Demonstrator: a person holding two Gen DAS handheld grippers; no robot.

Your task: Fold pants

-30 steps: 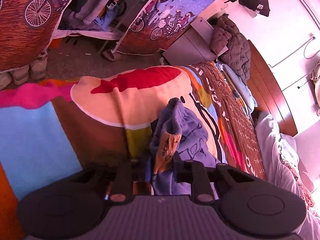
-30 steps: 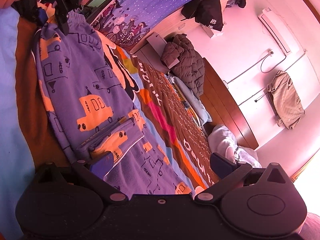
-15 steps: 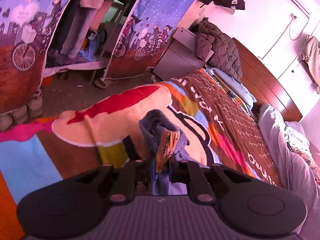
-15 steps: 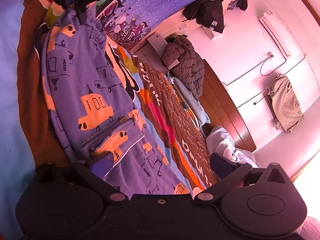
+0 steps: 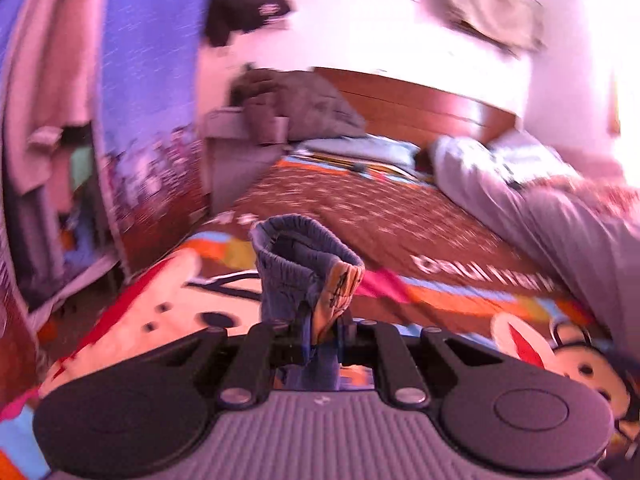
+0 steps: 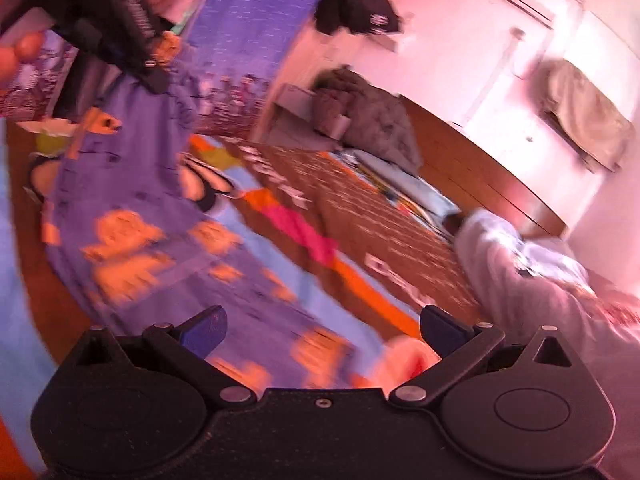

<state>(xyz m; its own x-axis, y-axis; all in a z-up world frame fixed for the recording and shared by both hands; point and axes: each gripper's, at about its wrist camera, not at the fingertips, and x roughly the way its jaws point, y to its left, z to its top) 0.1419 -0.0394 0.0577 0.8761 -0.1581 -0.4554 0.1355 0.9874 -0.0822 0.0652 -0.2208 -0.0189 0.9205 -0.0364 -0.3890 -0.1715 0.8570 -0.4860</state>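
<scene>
I am holding the left gripper [image 5: 316,336] clamped on the blue pants [image 5: 306,280] waistband, fabric bunching upright just ahead of it, right gripper [image 6: 320,330] standing wide with nothing gripped, pants [image 6: 152,208] spreading ahead and leftward over the patterned bedspread [image 6: 360,216].

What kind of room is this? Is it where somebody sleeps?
Most likely a bedroom. There is a bed with a wooden headboard, a bright cartoon blanket spread over it, and clothes hanging on the wall.
</scene>
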